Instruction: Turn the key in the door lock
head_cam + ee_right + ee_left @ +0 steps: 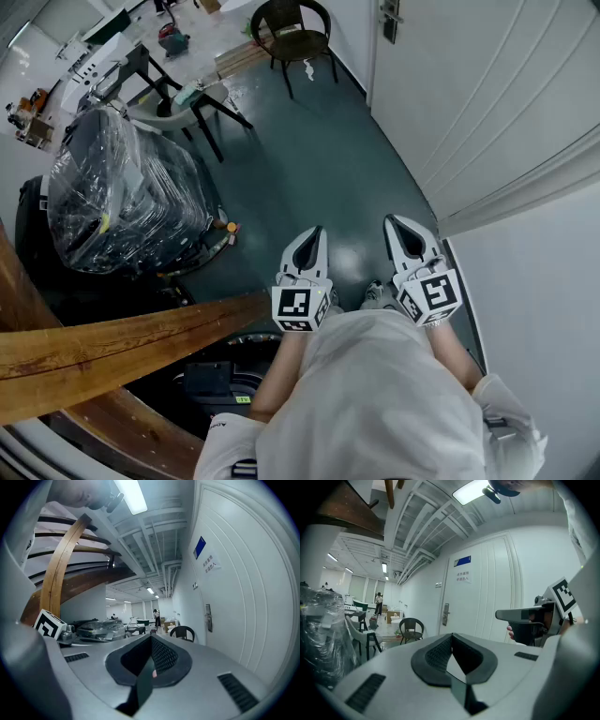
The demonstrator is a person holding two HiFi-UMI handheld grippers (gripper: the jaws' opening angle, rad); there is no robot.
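Observation:
The white door (pixel 487 94) stands to my right, with its lock plate and handle (pixel 390 19) far ahead; no key shows on it from here. The same lock plate (pixel 446 613) is small and distant in the left gripper view, and it appears as a dark plate (pixel 207 618) in the right gripper view. Both grippers are held side by side in front of the person, well short of the lock. My left gripper (pixel 314 231) (pixel 451 634) is shut and holds nothing. My right gripper (pixel 392 221) (pixel 151 636) also has its jaws together, empty.
A black chair (pixel 292 33) stands near the door, ahead. At left is a plastic-wrapped bulky load (pixel 122 192), with a table and chairs (pixel 178 98) behind it. A curved wooden beam (pixel 112 347) runs below left. A blue sign (pixel 462 561) is on the door.

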